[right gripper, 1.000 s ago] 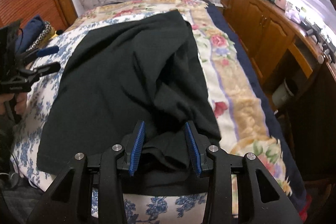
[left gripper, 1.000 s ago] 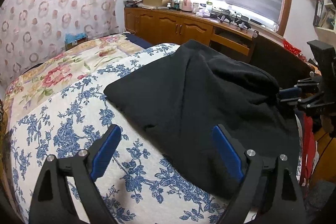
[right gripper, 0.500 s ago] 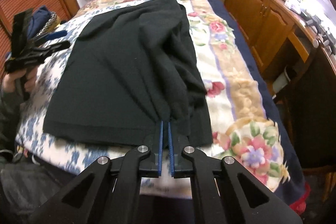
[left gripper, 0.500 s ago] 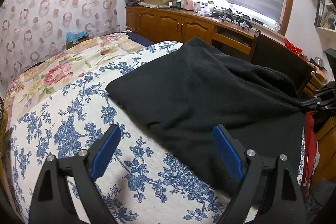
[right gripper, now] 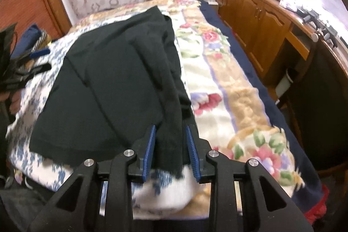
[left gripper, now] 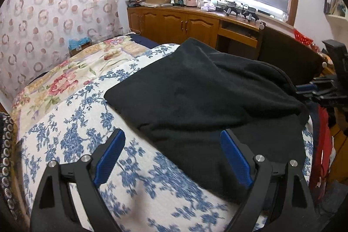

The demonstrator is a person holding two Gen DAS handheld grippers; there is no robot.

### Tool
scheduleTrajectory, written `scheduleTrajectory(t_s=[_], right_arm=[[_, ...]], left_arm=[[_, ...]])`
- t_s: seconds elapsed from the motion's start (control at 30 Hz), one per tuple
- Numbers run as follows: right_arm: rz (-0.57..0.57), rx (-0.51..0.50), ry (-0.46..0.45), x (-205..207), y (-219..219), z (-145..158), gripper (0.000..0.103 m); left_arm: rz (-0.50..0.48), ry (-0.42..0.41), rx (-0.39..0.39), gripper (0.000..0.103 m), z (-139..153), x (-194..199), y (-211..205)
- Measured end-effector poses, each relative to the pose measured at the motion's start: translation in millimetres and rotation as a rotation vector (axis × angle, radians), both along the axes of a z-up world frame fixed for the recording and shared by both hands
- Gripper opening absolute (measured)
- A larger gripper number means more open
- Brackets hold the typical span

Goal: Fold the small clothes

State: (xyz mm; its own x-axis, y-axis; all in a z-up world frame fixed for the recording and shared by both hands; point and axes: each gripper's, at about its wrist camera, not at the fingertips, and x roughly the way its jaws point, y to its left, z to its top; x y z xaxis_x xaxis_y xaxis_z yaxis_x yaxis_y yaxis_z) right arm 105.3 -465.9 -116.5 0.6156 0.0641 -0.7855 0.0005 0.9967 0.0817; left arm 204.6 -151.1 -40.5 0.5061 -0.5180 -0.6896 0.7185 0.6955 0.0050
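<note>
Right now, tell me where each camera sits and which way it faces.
Left wrist: on the left gripper, jaws open, looking over the black garment toward the window cabinets.
Right wrist: on the right gripper, jaws opening around the garment's edge, looking up the bed; a hand shows at left.
Shared: garment, bed, cabinets, each other's gripper.

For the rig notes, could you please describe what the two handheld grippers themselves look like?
Both match: the left gripper and right gripper have matte black angular linkage arms with triangular cut-outs, round silver pivot pins, and two fingers faced with ribbed bright-blue pads. No cables, markings or sleeves are clearly visible.
</note>
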Motion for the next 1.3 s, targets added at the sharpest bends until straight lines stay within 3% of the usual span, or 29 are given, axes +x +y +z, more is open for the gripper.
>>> scheduleTrajectory(t_s=[0.27, 0.33, 0.4, 0.53, 0.9, 1.23, 1.3], right_arm=[[0.054, 0.029, -0.034, -0.2, -7.0, -5.7, 0.028], [0.081, 0.019, -0.041, -2.7, -7.6, -6.0, 0.013], [0.096, -0.031, -0.071, -7.4, -7.6, -3.5, 0.004], [0.071, -0.055, -0.118, -16.6, -18.7, 6.2, 0.003], [0.061, -0.029, -0.157, -23.9, -25.6, 8.7, 0.003], [0.061, -0.071, -0.195, -37.3, -15.0, 14.6, 0.024], [0.071, -0.071, -0.201, -39.4, -11.9, 15.5, 0.027]], left_arm=[[0.033, -0.002, 0.009, 0.09, 2.3, -29.4, -6.0], [0.04, 0.002, 0.012, 0.09, 0.4, -35.5, -7.2], [0.047, 0.004, 0.022, 0.09, -2.1, -42.5, -9.4], [0.056, 0.01, 0.034, 0.09, -5.1, -53.2, -11.6], [0.067, 0.094, 0.038, 0.09, -24.2, -91.8, 2.3], [0.02, 0.175, -0.021, 0.09, -33.8, -117.5, 3.5], [-0.004, 0.185, -0.027, 0.085, -36.2, -122.6, -0.9]])
